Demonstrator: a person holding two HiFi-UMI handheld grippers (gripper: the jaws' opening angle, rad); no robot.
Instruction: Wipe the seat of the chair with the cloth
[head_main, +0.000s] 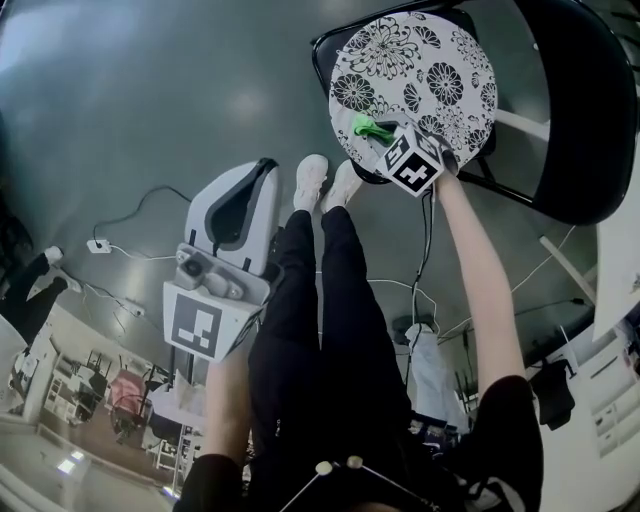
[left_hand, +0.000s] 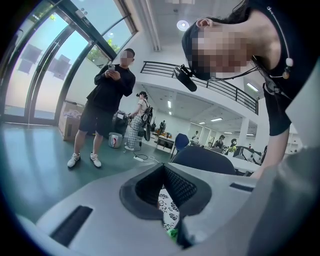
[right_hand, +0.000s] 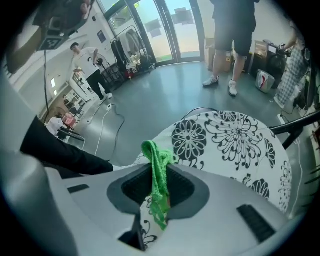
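The chair's round seat (head_main: 430, 55), white with black flowers, is at the top right of the head view, and its black backrest (head_main: 585, 110) is further right. My right gripper (head_main: 383, 135) hovers over the seat's near edge, shut on a green cloth (head_main: 367, 127). In the right gripper view the cloth (right_hand: 159, 185) hangs pinched between the jaws of the right gripper (right_hand: 157, 167), with the seat (right_hand: 235, 140) just beyond. My left gripper (head_main: 258, 180) is held away from the chair at the left, over the floor. In its own view the left gripper (left_hand: 162, 170) is shut with nothing in it.
My white shoes (head_main: 325, 180) stand at the seat's near edge. Cables and a power strip (head_main: 98, 245) lie on the grey floor to the left. A person (left_hand: 102, 107) stands further off, and a desk with a blue chair (left_hand: 181, 142) is behind.
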